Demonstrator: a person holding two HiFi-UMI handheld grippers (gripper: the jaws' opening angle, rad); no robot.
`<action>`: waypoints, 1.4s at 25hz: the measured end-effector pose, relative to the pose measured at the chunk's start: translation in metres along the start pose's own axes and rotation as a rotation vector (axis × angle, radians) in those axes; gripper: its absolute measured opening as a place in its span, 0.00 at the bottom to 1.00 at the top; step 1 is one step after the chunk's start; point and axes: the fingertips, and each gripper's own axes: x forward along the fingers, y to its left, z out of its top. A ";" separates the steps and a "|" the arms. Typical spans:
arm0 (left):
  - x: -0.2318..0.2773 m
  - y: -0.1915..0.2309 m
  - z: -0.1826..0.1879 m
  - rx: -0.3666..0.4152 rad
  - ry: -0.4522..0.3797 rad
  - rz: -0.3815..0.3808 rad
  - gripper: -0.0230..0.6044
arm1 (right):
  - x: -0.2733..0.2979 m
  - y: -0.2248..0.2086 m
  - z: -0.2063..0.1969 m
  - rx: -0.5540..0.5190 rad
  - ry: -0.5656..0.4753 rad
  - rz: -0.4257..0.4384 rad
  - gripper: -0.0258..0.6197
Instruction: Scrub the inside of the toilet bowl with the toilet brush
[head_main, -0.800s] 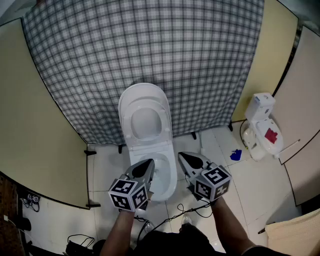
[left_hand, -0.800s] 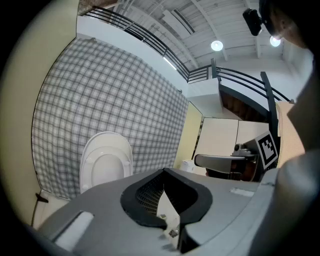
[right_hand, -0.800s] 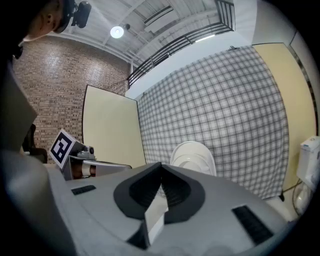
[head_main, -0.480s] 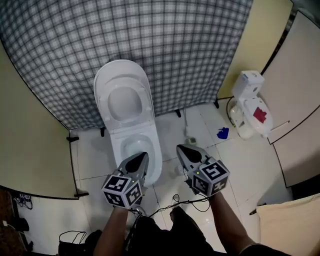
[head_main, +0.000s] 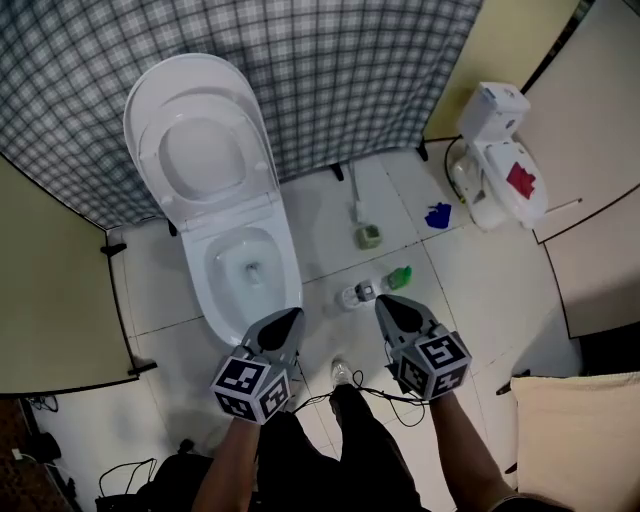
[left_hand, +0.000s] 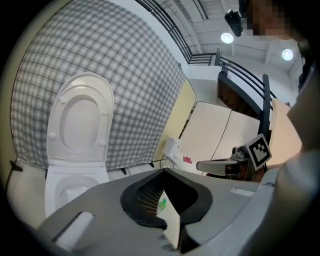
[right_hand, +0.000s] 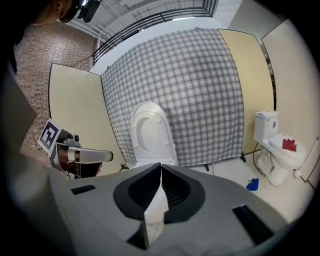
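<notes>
**Both tools shut and empty, brush untouched on the floor**

The toilet brush (head_main: 355, 200) stands on the tiled floor (head_main: 470, 290) to the right of the toilet. Only its pale handle shows. Its head is sunk in a small green holder (head_main: 369, 237) and cannot be seen. Nearer the person lies a clear bottle-like thing (head_main: 372, 290) with a green end, too small to identify. A small blue object (head_main: 437, 215) further right is equally unclear.

The toilet bowl (head_main: 207, 282) is open, with its seat and lid (head_main: 195, 150) raised against the checked cloth (head_main: 360, 60). The bowl's front edge is covered by the left tool. A second, smaller white toilet (head_main: 497, 150) with a red patch stands at the right. In both gripper views the tools' grey bodies block the floor just ahead. Through the slit under the left tool's tips only a green speck shows.

The left tool (head_main: 289, 319) and right tool (head_main: 386, 303) are held side by side, low in front of the person. Both point forward and slightly down, with their marker cubes nearest the forearms. The left tool's tip lies over the front rim of the bowl. The right tool's tip is just beside the bottle-like thing and well apart from the brush.

In each gripper view the jaw tips meet, so both tools are closed with nothing between the pads. Dark trouser legs and loose cables (head_main: 345, 398) fill the bottom of the head view.
</notes>
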 end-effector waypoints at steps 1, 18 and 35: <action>0.006 0.000 -0.013 -0.003 0.012 -0.011 0.02 | 0.003 -0.009 -0.015 0.005 0.014 -0.017 0.07; 0.085 0.035 -0.179 -0.037 0.175 -0.011 0.02 | 0.117 -0.129 -0.258 0.035 0.318 -0.175 0.31; 0.112 0.060 -0.196 -0.123 0.214 -0.009 0.02 | 0.227 -0.189 -0.356 0.004 0.632 -0.231 0.42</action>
